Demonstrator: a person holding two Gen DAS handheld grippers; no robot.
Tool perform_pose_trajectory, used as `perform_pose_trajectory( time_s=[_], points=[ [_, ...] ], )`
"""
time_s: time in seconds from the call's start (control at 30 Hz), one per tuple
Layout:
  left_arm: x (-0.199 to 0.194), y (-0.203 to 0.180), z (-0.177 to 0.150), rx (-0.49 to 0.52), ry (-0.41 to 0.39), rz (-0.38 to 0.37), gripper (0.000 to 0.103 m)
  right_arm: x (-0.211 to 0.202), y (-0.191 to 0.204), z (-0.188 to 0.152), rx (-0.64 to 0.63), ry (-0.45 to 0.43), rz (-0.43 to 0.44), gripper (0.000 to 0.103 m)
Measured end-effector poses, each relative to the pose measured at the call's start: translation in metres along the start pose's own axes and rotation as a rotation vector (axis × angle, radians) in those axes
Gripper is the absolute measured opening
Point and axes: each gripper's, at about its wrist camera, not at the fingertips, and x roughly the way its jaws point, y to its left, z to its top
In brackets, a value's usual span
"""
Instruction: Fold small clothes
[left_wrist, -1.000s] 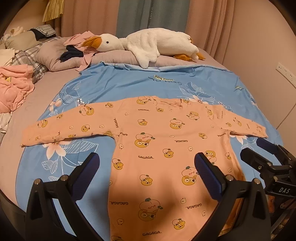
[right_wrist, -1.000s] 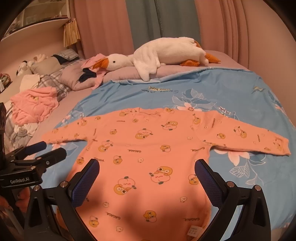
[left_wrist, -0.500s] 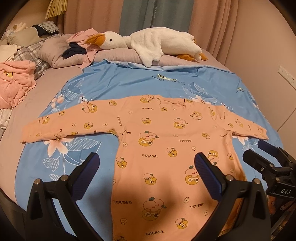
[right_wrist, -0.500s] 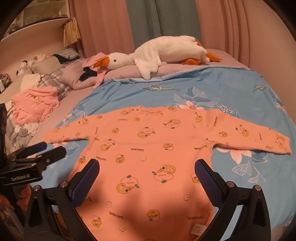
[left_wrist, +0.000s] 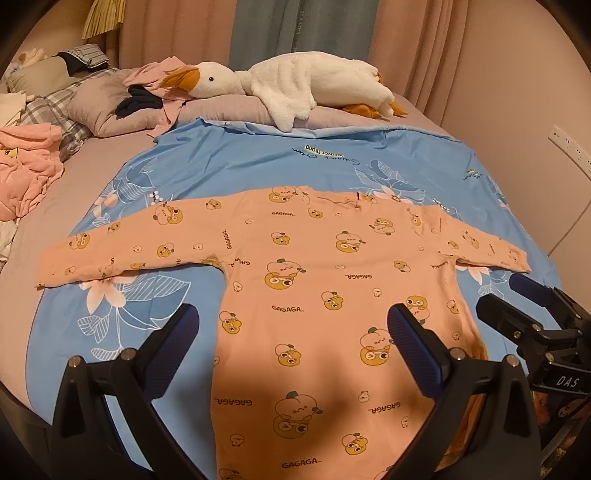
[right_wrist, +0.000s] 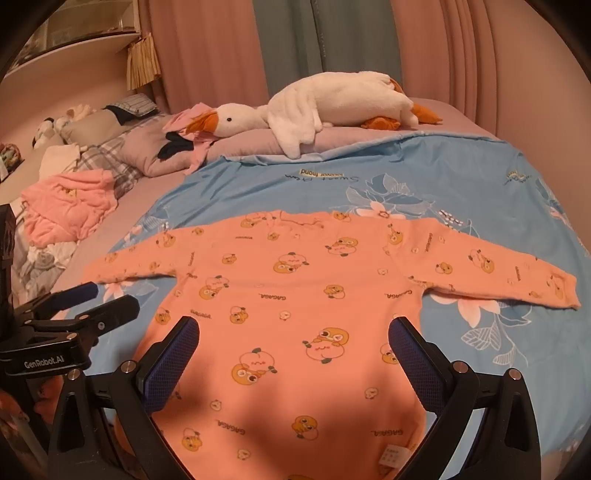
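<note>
A home bedroom. A bed (left_wrist: 33, 236) fills the view, spread with a blue floral quilt (left_wrist: 258, 162). At twelve o'clock a plush goose (left_wrist: 295, 85) lies across the pillows (left_wrist: 99, 107), backed by pink and teal curtains (left_wrist: 369, 44). At ten o'clock loose clothes (right_wrist: 70, 206) are heaped on a plaid cover. At two o'clock a wall socket (left_wrist: 570, 149) sits in a plain wall.

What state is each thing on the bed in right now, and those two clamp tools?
Orange shirt: spread flat, sleeves out, unfolded.
Blue quilt: laid flat under the shirt.
Goose plush: lying on pillows.
Pink clothes: crumpled heap.
Left gripper: open, empty.
Right gripper: open, empty.
</note>
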Motion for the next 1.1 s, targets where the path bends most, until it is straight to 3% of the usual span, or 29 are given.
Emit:
perform_pose_trajectory(
  time_s=[1.1],
  points=[
    [0.005, -0.015, 0.004, 0.031, 0.021, -0.024, 0.102, -0.012, -0.02, 0.003, 0.095, -0.053, 0.013, 0.099]
  ],
)
